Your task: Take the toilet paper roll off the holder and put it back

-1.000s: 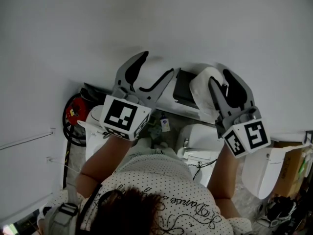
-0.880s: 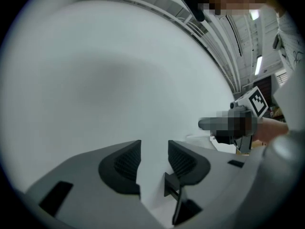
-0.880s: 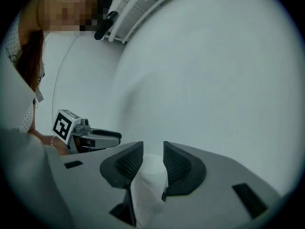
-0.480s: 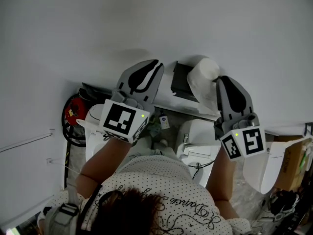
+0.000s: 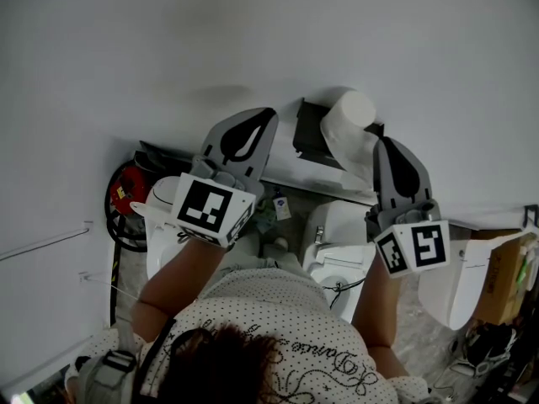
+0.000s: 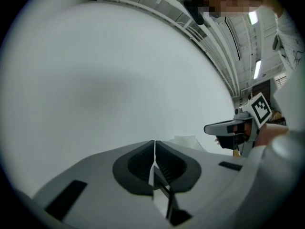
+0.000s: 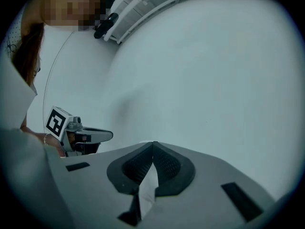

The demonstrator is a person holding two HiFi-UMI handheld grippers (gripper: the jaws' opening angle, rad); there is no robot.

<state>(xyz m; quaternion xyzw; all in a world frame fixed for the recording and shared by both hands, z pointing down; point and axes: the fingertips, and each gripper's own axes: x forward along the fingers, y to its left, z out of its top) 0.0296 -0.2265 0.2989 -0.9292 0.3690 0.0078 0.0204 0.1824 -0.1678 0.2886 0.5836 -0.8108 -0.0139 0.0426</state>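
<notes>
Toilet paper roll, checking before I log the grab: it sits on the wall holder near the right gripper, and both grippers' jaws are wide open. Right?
Not the jaws: the left gripper and right gripper have just shut on nothing, as both gripper views show. The toilet paper roll does sit on the holder near the right gripper.

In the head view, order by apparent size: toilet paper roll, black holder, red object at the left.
1. toilet paper roll
2. black holder and red object: about alike; the roll hides part of the holder.
</notes>
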